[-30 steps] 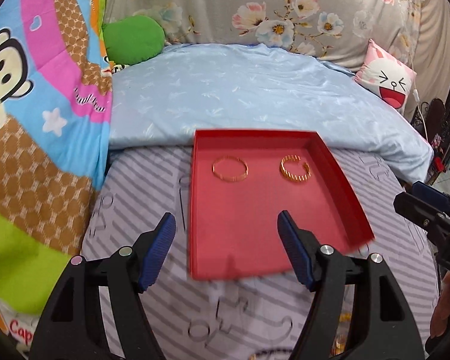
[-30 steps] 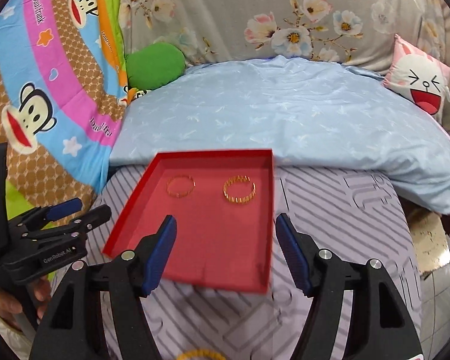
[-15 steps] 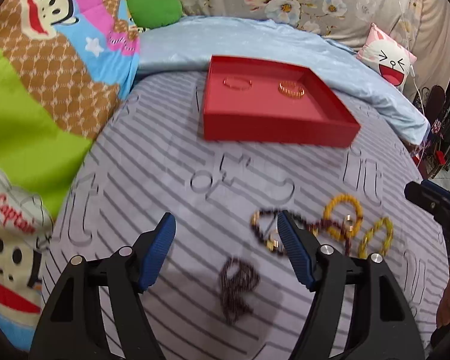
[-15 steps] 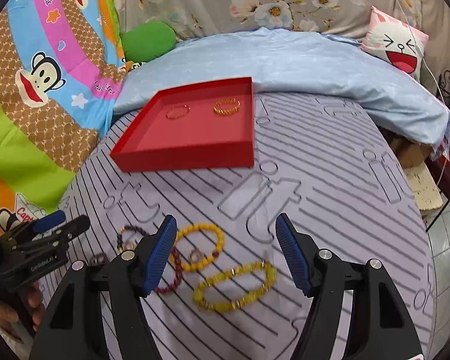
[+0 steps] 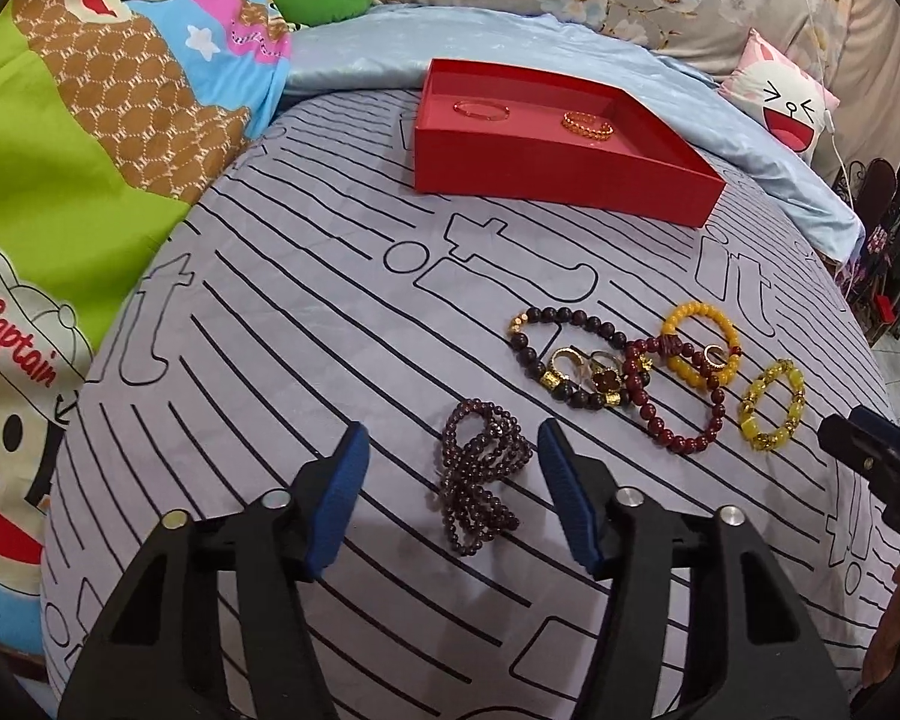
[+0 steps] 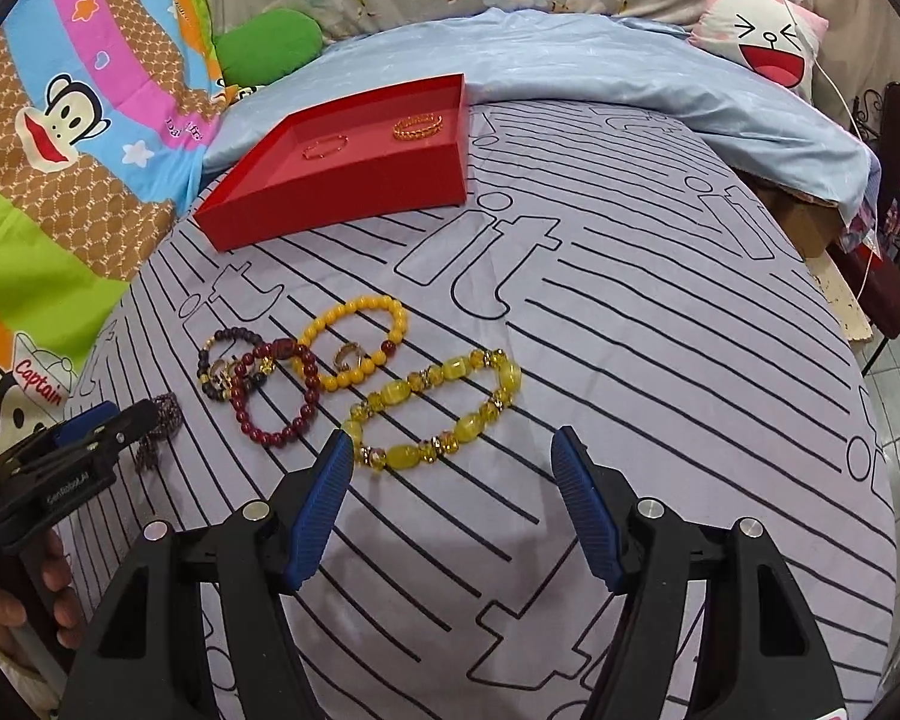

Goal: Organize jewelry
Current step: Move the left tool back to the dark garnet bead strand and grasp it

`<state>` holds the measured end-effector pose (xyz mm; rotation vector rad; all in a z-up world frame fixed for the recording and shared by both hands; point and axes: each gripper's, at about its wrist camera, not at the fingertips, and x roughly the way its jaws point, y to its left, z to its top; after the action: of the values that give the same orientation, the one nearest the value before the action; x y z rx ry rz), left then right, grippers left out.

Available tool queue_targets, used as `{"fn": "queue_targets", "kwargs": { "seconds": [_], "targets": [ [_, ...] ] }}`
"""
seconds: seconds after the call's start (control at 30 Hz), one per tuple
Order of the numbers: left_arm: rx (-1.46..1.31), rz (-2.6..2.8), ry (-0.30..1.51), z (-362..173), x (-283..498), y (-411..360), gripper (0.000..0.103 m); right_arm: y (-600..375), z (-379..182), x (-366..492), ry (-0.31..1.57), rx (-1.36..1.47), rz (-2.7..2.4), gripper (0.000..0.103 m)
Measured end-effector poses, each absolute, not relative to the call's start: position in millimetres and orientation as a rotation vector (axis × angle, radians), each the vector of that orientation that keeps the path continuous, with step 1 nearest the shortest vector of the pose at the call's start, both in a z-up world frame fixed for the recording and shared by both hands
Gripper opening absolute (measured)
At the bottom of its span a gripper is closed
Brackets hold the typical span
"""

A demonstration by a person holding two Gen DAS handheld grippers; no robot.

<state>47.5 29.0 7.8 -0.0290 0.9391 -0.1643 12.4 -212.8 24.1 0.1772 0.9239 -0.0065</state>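
A red tray (image 5: 570, 171) (image 6: 342, 198) lies at the far side of the striped bedspread, holding a thin gold bangle (image 5: 481, 110) and a gold chain ring (image 5: 588, 125). My left gripper (image 5: 453, 492) is open, its jaws on either side of a coiled dark purple bead strand (image 5: 480, 483). My right gripper (image 6: 450, 498) is open just short of a yellow-green stone bracelet (image 6: 438, 414) (image 5: 771, 405). Beyond lie a dark bead bracelet (image 5: 546, 354), a red bead bracelet (image 6: 276, 396), a yellow bead bracelet (image 6: 354, 351) and some rings (image 5: 576, 363).
A pale blue quilt (image 6: 570, 78) is bunched behind the tray. A cartoon monkey blanket (image 5: 90, 120) covers the left. A green cushion (image 6: 270, 45) and a pink face pillow (image 6: 762, 42) sit at the back. The bed edge drops off at the right.
Both grippers have drawn back from the red tray and come down over the loose bracelets. The left now straddles the purple strand; the right is near the yellow-green bracelet. Both stay open.
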Motion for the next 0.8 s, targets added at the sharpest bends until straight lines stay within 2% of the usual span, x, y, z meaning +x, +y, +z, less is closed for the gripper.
{"fn": "queue_targets", "kwargs": {
  "seconds": [0.3, 0.5, 0.8],
  "targets": [
    [-0.069, -0.179, 0.974, -3, 50, 32, 0.016, -215, 20, 13, 0.925, 0.179, -0.018, 0.066],
    [-0.076, -0.187, 0.965, 0, 48, 32, 0.01, -210, 20, 18, 0.924, 0.171, -0.005, 0.066],
    [-0.048, -0.199, 0.958, 3, 45, 22, 0.009, -218, 15, 26, 0.931, 0.179, -0.034, 0.065]
  ]
}}
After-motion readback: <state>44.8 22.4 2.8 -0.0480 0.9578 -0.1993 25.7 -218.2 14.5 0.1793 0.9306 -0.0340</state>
